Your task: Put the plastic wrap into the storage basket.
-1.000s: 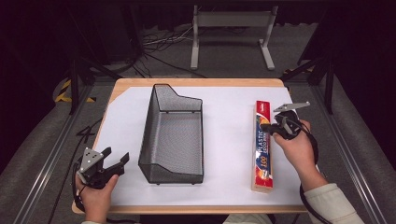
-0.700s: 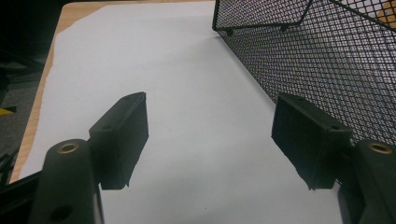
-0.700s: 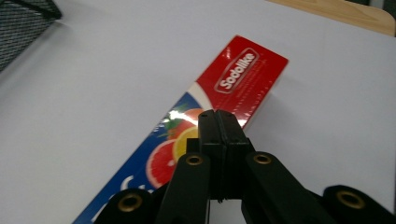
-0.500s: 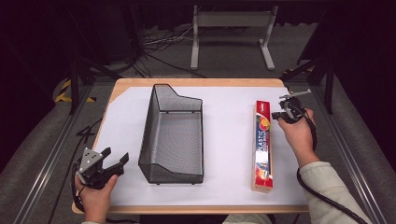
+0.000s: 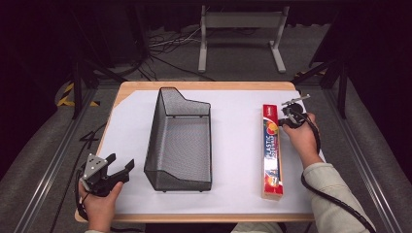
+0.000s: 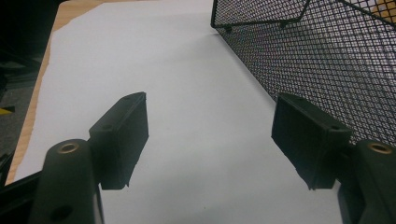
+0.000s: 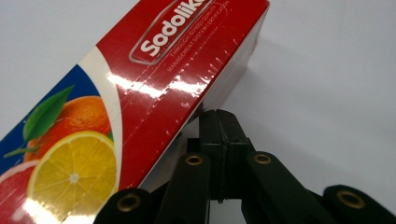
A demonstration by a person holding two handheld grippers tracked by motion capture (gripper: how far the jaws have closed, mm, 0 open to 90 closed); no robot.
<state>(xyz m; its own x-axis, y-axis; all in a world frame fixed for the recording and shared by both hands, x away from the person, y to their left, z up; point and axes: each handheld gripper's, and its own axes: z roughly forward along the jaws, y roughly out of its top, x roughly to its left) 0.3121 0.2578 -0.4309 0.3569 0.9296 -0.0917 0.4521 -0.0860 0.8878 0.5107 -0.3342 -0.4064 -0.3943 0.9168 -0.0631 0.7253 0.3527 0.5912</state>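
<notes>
Black left gripper (image 5: 118, 171): jaws wide apart and holding nothing, resting at my near left corner of the table (image 5: 204, 85), just beside the basket.
Mesh basket (image 5: 182, 141): wire, stiff, open on top, standing mid-table.
Red box (image 5: 271, 150): long carton of plastic wrap lying flat on the white sheet (image 5: 233, 145), right of the basket. I judge it light, rigid, glossy and a bit slippery; its thin walls would dent under a hard squeeze.
Where to hold: across the narrow width, near the middle.
Right gripper (image 7: 219, 120): jaws pressed together, empty, tips at the box's far-end side wall.
</notes>
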